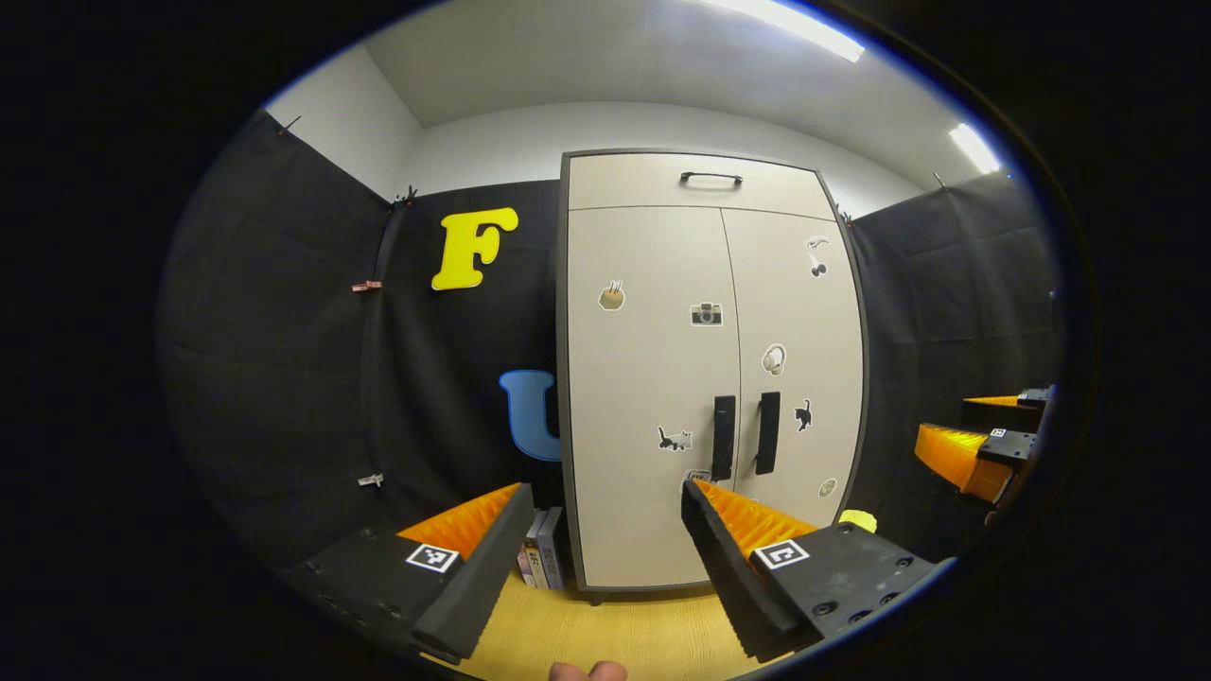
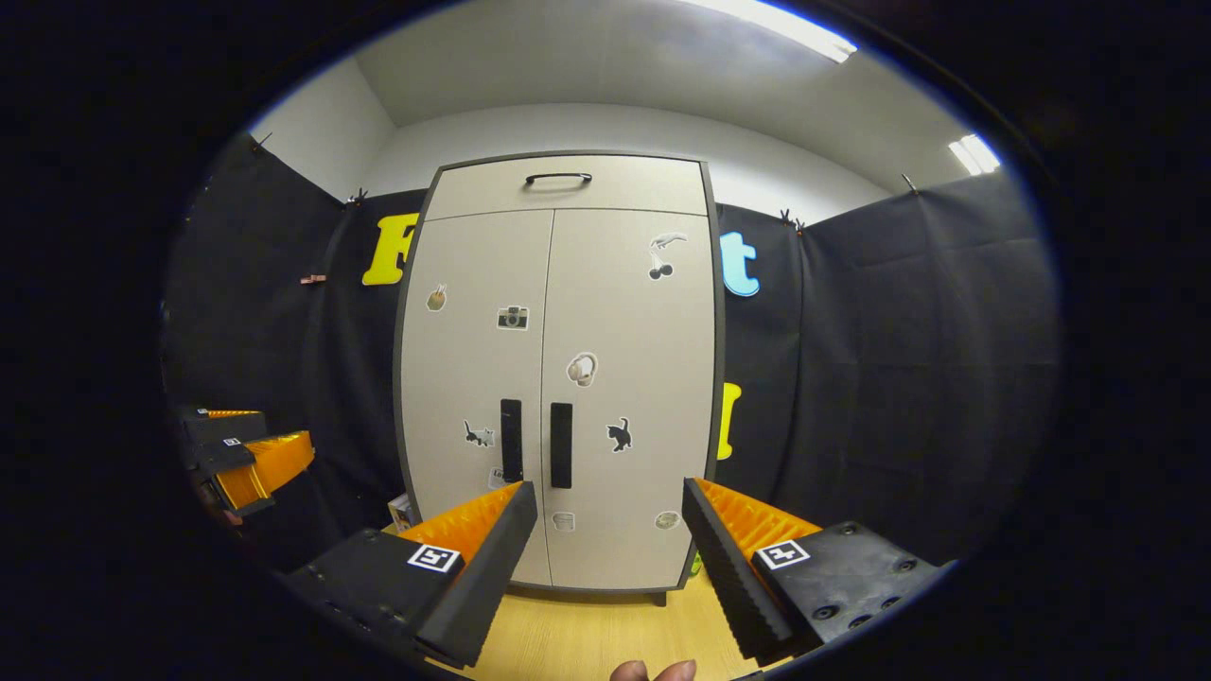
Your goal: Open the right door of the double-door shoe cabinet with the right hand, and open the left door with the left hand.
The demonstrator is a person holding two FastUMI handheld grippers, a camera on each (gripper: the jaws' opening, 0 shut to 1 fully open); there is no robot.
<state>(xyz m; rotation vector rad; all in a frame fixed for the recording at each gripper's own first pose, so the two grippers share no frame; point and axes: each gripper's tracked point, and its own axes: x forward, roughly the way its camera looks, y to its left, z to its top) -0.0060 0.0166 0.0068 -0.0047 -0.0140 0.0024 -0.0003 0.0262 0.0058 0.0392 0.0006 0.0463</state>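
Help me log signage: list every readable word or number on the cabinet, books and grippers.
Shoe cabinet: no words; its stickers are pictures only.
Books beside it: spine print too small to read.
Left gripper and right gripper: square coded markers, no readable characters.

The shoe cabinet point(image 1: 653, 378) stands at the centre of the frame, both doors closed. The left door handle point(image 1: 724, 437) and right door handle point(image 1: 768, 432) sit side by side, just above the left gripper point(image 1: 605, 530), whose fingers are spread wide at the bottom. The right gripper point(image 1: 984, 445) shows at the right edge. Books point(image 1: 541, 560) stand at the cabinet's lower left on the floor point(image 1: 615, 634).
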